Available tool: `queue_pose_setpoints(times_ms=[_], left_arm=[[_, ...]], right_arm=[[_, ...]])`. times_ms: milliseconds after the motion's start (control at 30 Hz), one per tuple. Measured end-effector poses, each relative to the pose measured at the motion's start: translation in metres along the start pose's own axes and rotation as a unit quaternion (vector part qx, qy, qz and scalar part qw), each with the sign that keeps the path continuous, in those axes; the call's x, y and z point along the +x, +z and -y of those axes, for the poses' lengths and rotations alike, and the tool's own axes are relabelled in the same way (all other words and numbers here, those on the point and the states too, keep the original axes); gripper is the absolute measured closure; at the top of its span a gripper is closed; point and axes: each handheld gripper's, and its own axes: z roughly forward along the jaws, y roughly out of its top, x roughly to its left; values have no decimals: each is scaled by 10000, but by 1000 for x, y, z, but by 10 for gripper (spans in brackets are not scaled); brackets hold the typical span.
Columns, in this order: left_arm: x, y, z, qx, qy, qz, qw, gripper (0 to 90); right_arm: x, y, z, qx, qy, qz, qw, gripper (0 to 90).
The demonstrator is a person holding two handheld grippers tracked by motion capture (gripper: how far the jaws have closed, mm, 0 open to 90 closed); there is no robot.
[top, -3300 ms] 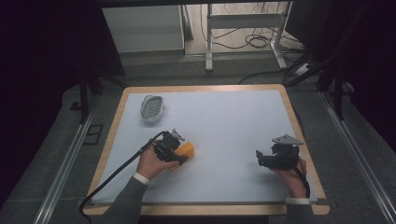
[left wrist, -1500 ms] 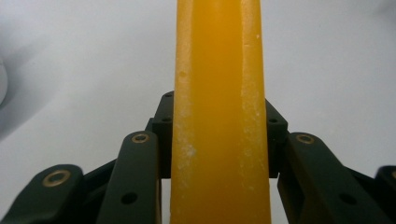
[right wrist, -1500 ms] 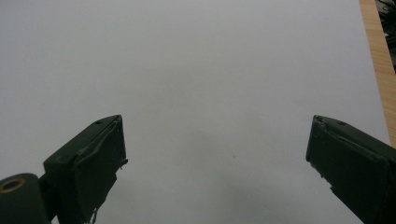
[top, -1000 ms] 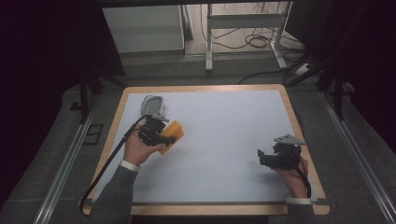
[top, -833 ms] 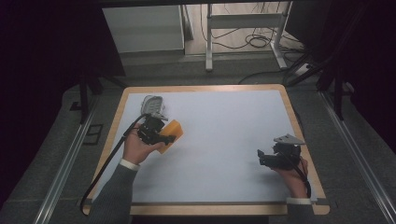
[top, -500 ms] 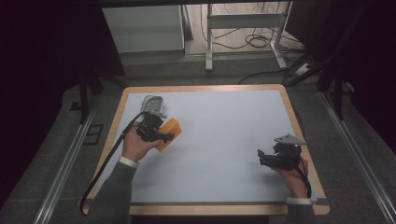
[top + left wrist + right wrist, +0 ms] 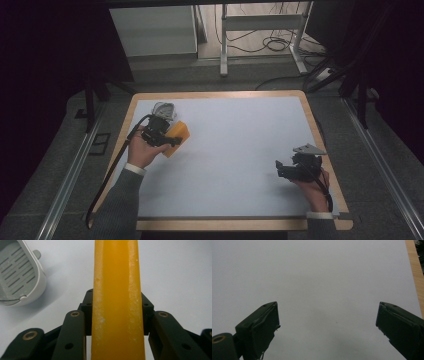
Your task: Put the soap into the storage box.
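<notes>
In the high view, the left gripper (image 7: 161, 135) sits near the table's (image 7: 240, 150) far left corner, clamped on an orange sponge (image 7: 176, 138) that juts out beyond its jaws, with a white slotted dish (image 7: 164, 109) just past the gripper; the right gripper (image 7: 295, 169) rests near the right edge, well apart from the sponge. In the left gripper view, the sponge (image 7: 117, 300) stands edge-on between the two black jaws, pressed from both sides, and the dish (image 7: 20, 275) lies up and to the left of them. In the right gripper view, the jaws stand wide apart over bare white tabletop (image 7: 324, 285)
</notes>
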Motion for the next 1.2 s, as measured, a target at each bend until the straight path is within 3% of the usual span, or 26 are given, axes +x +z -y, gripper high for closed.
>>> queue_pose_setpoints(times_ms=[1200], left_arm=[[23, -4, -20, -127, -260, -205, 9994, 612]], right_arm=[[-4, -1, 1, -5, 68, 49, 10000, 49]])
